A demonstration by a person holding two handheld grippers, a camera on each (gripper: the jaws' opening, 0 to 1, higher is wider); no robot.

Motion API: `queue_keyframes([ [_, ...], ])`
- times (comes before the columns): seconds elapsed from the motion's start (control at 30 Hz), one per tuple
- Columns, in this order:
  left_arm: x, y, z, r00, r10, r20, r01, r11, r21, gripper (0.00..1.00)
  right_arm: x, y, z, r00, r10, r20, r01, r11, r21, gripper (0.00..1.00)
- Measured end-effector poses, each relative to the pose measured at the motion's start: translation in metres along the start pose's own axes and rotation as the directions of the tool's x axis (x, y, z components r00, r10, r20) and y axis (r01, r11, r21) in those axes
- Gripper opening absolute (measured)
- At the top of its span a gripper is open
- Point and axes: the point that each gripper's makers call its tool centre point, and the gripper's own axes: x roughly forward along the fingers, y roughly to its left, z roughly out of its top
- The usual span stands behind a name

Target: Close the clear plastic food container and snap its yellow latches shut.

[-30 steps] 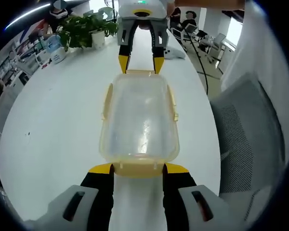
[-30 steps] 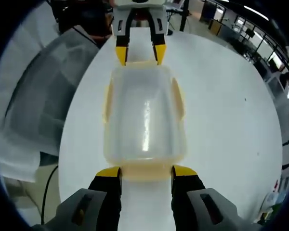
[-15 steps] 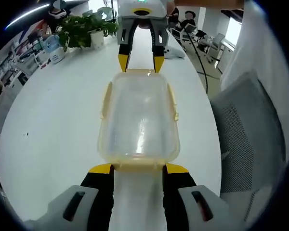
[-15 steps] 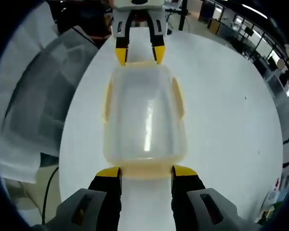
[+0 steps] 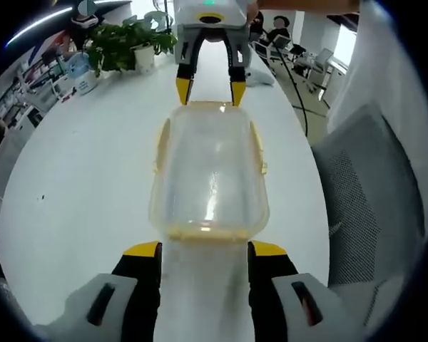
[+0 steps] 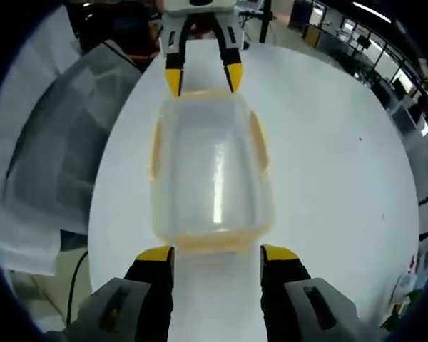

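Clear plastic, with yellow trim, makes up the food container [image 5: 208, 171], and it sits on the white counter [image 5: 78, 164] with its lid on top. It lies right between the two grippers, one at each short end.

In the left gripper view, the left gripper [image 5: 205, 251] has its fingers [image 5: 144, 251] spread wide and holding nothing. The yellow latch [image 5: 205, 232] at this end is just in front of the fingertips and between them, not touching. Long yellow latches run down both sides of the box.

In the right gripper view, the right gripper [image 6: 217, 254] is the same: fingers [image 6: 278, 254] spread apart, pinching nothing, with the near end latch [image 6: 212, 244] just ahead of them.

What could go wrong? The box is light and the counter looks smooth. If one gripper pushes harder than the other, the box may slide or spin away. If the fingers press too high, the lid may bend and the latch will not click. I cannot tell if the side latches are snapped, so one could be left loose.
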Motion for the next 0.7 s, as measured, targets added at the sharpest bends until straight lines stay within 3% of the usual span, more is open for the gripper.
queue_keyframes([
  [0.17,-0.006,-0.002,-0.001,1.000,0.014,0.007,-0.014,1.000,-0.028,0.50,-0.007,0.003,0.001,1.000,-0.005,0.008,0.005,1.000,0.002,0.51],
  [0.47,-0.011,-0.004,0.007,0.998,0.052,0.038,-0.046,0.989,-0.140,0.49,-0.010,0.002,0.008,0.999,-0.032,0.042,0.028,0.996,0.083,0.50],
  [0.63,-0.012,-0.005,0.007,0.996,0.086,0.033,-0.077,0.973,-0.216,0.48,-0.014,-0.002,0.015,0.995,-0.060,0.081,0.035,0.959,0.282,0.48],
  [0.7,-0.013,-0.003,0.011,0.993,0.102,0.051,-0.086,0.962,-0.261,0.47,-0.014,-0.003,0.014,0.995,-0.068,0.069,0.044,0.950,0.308,0.48],
])
